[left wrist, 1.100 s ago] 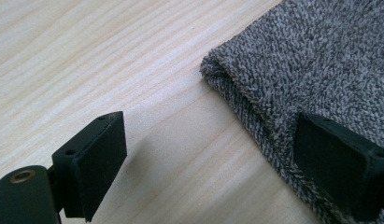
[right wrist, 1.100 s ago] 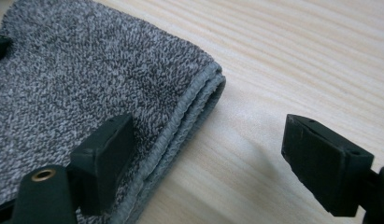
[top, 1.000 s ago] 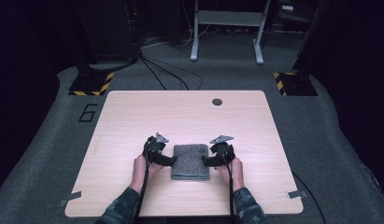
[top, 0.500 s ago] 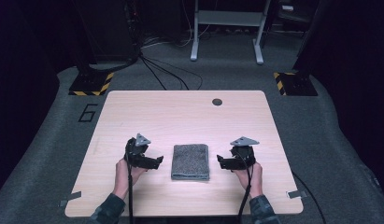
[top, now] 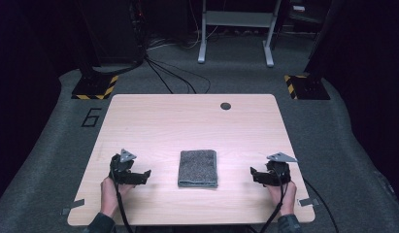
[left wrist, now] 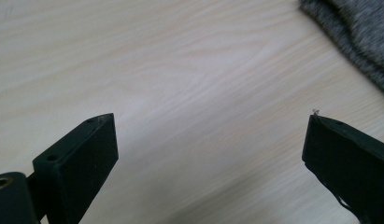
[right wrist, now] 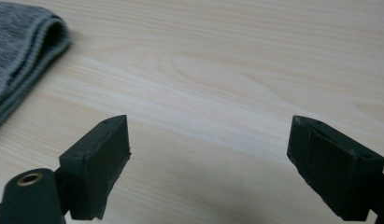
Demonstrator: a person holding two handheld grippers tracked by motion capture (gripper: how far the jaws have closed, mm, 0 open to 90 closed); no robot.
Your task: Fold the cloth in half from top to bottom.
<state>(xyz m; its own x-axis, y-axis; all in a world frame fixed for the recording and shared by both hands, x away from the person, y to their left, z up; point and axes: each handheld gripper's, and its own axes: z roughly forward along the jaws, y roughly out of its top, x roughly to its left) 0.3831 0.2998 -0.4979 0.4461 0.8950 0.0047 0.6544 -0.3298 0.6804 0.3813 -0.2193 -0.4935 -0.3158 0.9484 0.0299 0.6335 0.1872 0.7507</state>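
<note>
Folded towel (top: 198, 168) on table (top: 187, 121), left gripper (top: 144, 175) left, right gripper (top: 254, 175) right, both apart.

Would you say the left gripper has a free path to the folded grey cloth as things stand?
Probably yes: the left gripper stands open beside the cloth, with just bare table between them.

Both grippers pull away from the folded grey towel (top: 198, 168). A second ago they sit right against its left and right edges; half a second ago each is already off to its side. Now the left gripper (top: 144, 175) is well apart from the towel toward the table's left edge, and the right gripper (top: 253, 174) is well apart toward the right edge. The right gripper's jaws have just been opening a little and now stand wide, with bare wood between them.
</note>
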